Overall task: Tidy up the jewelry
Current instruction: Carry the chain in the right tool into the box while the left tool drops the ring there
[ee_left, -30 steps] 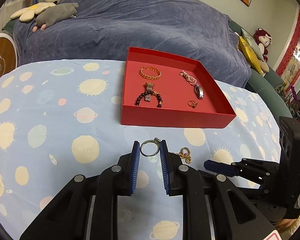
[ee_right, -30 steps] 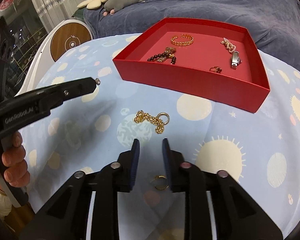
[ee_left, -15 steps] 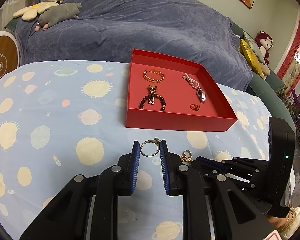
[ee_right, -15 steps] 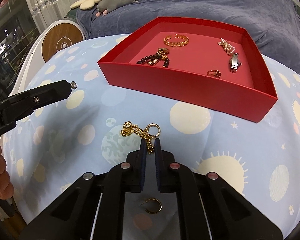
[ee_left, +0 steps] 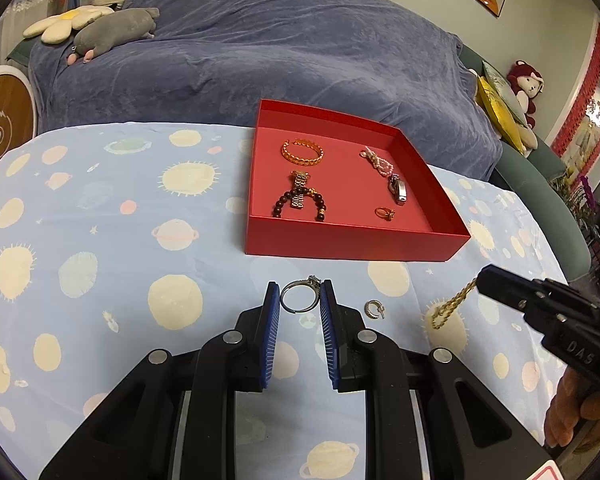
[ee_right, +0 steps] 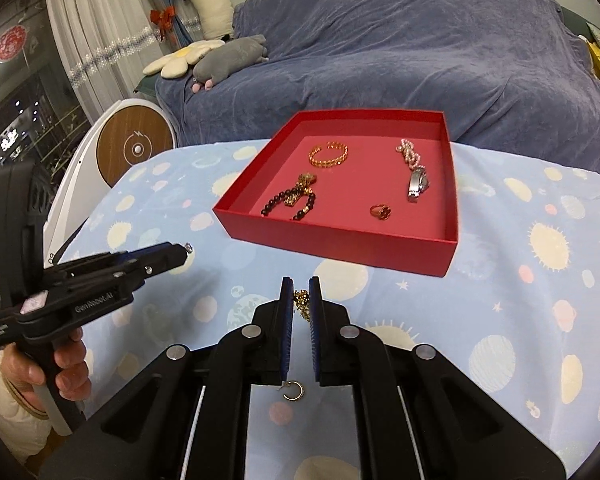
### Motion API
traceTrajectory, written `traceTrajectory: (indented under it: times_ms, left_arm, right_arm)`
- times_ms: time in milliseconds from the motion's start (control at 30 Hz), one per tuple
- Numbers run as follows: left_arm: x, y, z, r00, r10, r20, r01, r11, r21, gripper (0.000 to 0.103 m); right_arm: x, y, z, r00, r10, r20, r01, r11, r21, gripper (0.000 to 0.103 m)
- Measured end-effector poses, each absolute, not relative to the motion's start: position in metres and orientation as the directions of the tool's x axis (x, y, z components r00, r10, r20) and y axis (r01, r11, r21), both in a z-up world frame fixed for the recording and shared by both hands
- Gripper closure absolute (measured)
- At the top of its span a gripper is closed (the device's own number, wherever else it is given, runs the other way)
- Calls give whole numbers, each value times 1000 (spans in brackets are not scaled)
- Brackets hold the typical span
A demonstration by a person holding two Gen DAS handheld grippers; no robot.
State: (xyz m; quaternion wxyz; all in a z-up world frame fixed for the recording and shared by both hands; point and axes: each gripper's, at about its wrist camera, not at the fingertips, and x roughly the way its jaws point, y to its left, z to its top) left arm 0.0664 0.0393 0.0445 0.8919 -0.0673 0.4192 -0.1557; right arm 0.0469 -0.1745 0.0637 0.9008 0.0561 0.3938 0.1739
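The left gripper point(ee_left: 299, 303) has its jaws clamped on a silver ring point(ee_left: 300, 298), held above the planet-print cloth point(ee_left: 100, 240). At two o'clock from it lies a small hoop earring point(ee_left: 374, 309). The red tray point(ee_left: 356, 243) sits at twelve o'clock, already holding bracelets and a ring. At three o'clock the right gripper point(ee_right: 300, 300) is pinched together on a dangling gold chain point(ee_left: 450, 306).

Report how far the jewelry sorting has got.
Done: a gold bracelet, beads, a pearl strand, a watch and a ring lie in the red box. In hand: the left tool holds a silver ring; the right tool is shut on a gold chain, lifted off the cloth. Left: both of those and the hoop earring on the cloth.
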Motion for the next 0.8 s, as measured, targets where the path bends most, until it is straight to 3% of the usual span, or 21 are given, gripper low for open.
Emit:
traceTrajectory:
  times_ms: [433,800]
  left_arm:
    - [67,15,80,629,-374,-682,309,925,-222,85]
    - [161,-25,105,622,-382,-684,339,918,-204,85]
  right_arm:
    - [53,-210,120,732,321,-600,-217,946,242,96]
    - [133,-220,131,739,304,-601,-182,949,257,96]
